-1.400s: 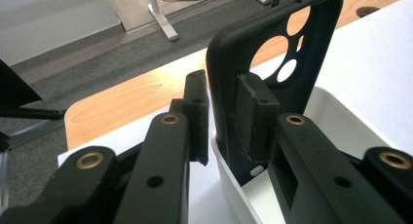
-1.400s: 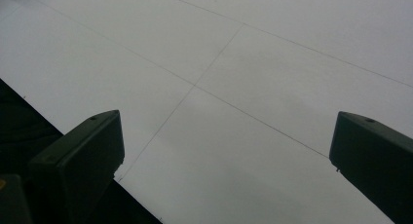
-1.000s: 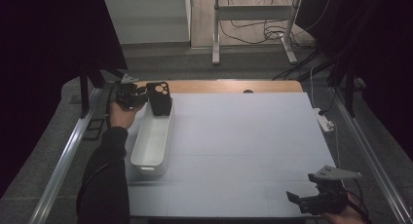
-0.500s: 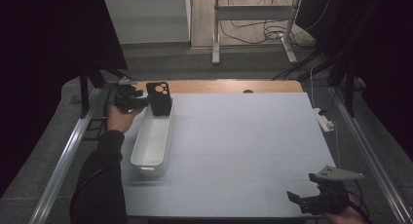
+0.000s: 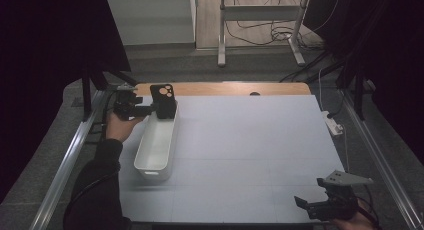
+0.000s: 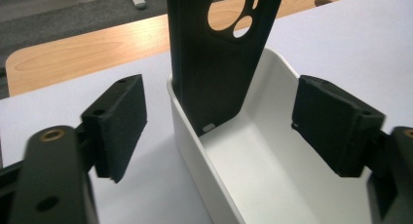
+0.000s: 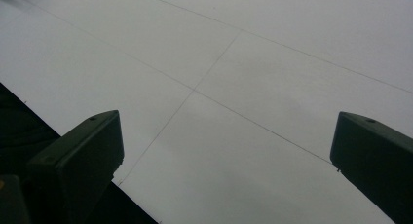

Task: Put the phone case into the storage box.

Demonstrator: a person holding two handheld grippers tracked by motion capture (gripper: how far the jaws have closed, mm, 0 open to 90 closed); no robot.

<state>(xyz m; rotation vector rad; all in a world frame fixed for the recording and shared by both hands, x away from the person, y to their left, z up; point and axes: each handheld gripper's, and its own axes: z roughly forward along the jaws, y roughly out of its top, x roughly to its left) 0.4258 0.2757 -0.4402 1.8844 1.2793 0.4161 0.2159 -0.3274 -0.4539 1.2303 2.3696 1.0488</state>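
The left hand [image 5: 120, 127] is reaching along the left side of the white bin [image 5: 156, 146], forearm stretched up from the near edge, holding the left gripper [image 5: 150, 110] level at the bin's far end. Its jaws are standing apart and have just been opening; the black phone case [image 5: 163, 101] is between them but the pads [image 6: 119, 124] are not pressing on it. The phone case is standing upright inside the far end of the bin, leaning against the end wall, its camera cut-outs sticking up above the rim. In the earlier pictures the gripper was clamped close against the case; it is now sitting slightly back from it. The right hand is resting well away from the bin at the near right corner of the table [image 5: 250, 155], and the right gripper [image 5: 312, 205] is pointing toward the bin's side with its jaws wide apart over bare tabletop, where it was before.
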